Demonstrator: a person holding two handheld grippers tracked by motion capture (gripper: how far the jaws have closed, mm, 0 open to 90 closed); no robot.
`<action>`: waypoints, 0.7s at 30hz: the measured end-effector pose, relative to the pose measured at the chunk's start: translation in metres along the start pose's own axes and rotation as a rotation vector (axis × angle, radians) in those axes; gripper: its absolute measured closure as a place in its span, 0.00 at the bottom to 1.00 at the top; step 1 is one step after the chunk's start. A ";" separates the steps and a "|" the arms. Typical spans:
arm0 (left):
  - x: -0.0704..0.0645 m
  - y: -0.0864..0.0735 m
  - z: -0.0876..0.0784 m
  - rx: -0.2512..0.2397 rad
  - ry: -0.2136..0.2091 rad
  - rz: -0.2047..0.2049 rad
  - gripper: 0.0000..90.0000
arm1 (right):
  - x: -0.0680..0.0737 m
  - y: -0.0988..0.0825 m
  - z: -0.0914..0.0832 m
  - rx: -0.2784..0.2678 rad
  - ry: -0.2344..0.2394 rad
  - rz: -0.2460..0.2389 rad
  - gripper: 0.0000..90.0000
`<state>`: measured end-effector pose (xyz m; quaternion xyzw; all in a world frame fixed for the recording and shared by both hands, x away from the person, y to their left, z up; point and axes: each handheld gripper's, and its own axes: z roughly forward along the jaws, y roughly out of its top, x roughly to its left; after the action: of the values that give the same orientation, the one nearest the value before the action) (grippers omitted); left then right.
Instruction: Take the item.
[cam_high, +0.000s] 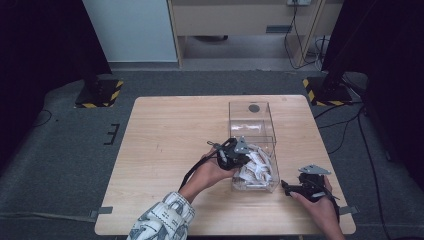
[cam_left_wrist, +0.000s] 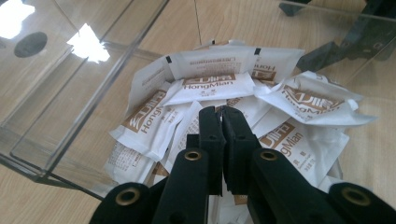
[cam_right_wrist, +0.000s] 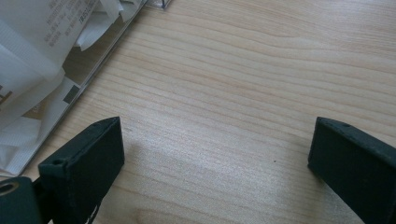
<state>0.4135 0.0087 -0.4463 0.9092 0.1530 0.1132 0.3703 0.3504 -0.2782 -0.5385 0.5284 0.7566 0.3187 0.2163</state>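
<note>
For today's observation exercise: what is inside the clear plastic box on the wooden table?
The clear plastic box holds a heap of white paper sachets with brown print in its near compartment. The left gripper reaches into the heap, jaws closed. Sachets lower in the heap are covered.

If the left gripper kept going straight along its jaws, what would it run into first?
Most likely the heap of white packets in the clear box: the left gripper, jaws together, points right at it. Whether a packet is pinched is unclear.
</note>
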 end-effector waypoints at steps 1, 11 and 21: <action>0.000 0.001 -0.002 -0.011 0.000 -0.002 0.98 | 0.000 0.000 0.000 0.000 0.000 0.000 0.04; 0.001 0.002 -0.010 -0.066 -0.022 -0.022 0.98 | 0.000 0.000 0.000 0.000 0.000 0.000 0.04; 0.005 0.002 -0.020 -0.113 -0.057 -0.051 0.98 | 0.000 0.000 0.000 0.000 0.000 0.000 0.04</action>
<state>0.4119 0.0220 -0.4300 0.8854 0.1591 0.0864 0.4281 0.3504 -0.2781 -0.5385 0.5284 0.7567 0.3185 0.2164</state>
